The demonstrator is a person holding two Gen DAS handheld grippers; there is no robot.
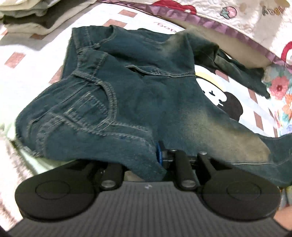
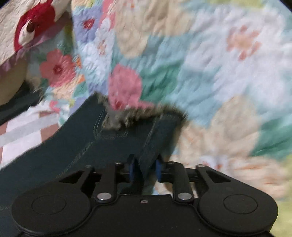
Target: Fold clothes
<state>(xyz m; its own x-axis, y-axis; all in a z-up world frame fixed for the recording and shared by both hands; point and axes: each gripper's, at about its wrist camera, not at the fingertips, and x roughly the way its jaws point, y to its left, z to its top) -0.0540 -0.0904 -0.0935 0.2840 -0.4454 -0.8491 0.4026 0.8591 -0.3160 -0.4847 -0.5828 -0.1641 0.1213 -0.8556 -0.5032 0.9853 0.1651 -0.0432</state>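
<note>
Little legible: on the checked sheet (image 1: 138, 16), above the jeans (image 1: 127, 94), a short printed word seen upside down, only partly exposed and not fully readable. On the white quilt (image 1: 255, 20) at upper right, dark capital letters cut by the frame edge, too incomplete to read. Nothing readable in the blurred right wrist view.

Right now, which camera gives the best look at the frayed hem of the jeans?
The right wrist view. There the frayed hem sits just ahead of the right gripper, which is shut on that leg, though motion blurs it. The left wrist view shows the jeans waistband, pockets and faded thighs, with the left gripper buried in denim, no clear fray.
</note>
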